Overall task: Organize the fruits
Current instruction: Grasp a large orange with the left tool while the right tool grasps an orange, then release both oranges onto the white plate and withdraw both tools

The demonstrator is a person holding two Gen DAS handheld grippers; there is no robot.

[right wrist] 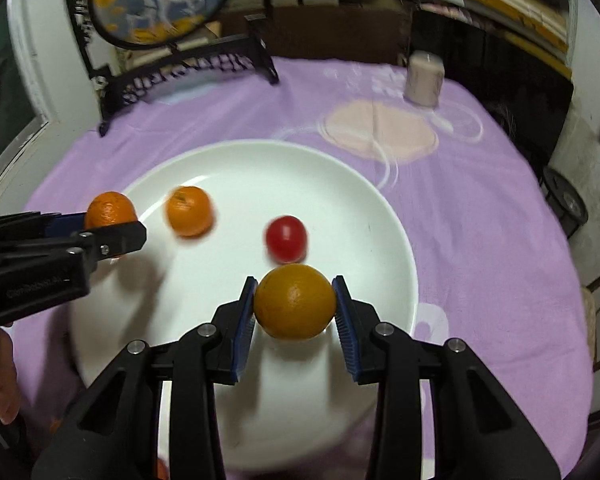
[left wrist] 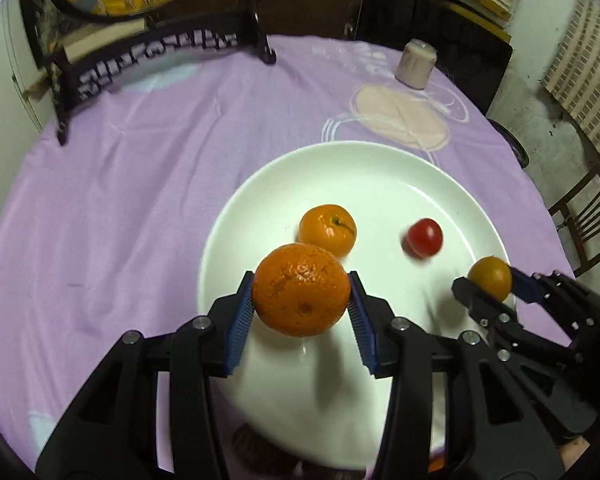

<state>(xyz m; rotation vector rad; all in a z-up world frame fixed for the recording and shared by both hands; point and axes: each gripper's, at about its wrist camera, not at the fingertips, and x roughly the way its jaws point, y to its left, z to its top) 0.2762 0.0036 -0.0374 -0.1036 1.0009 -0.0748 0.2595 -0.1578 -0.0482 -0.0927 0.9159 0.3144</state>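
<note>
- Left claw (left wrist: 302, 306), low centre of the left view, clamps a large mandarin (left wrist: 302, 289) over the near part of the white plate (left wrist: 340, 156); its round skin could slip and drop.
- Right claw (right wrist: 295, 306), low centre of the right view, pinches a yellow-orange fruit (right wrist: 295, 301); released carelessly, it could knock the blurred red tomato (right wrist: 286, 238).
- A smaller mandarin (left wrist: 327, 229) sits mid-plate; any bump may roll it onto the table (left wrist: 120, 200).

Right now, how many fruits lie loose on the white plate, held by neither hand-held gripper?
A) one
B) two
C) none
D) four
B: only a small orange and a red tomato sit free on the plate; the left hand-held gripper and the right hand-held gripper each clamp another fruit.
</note>
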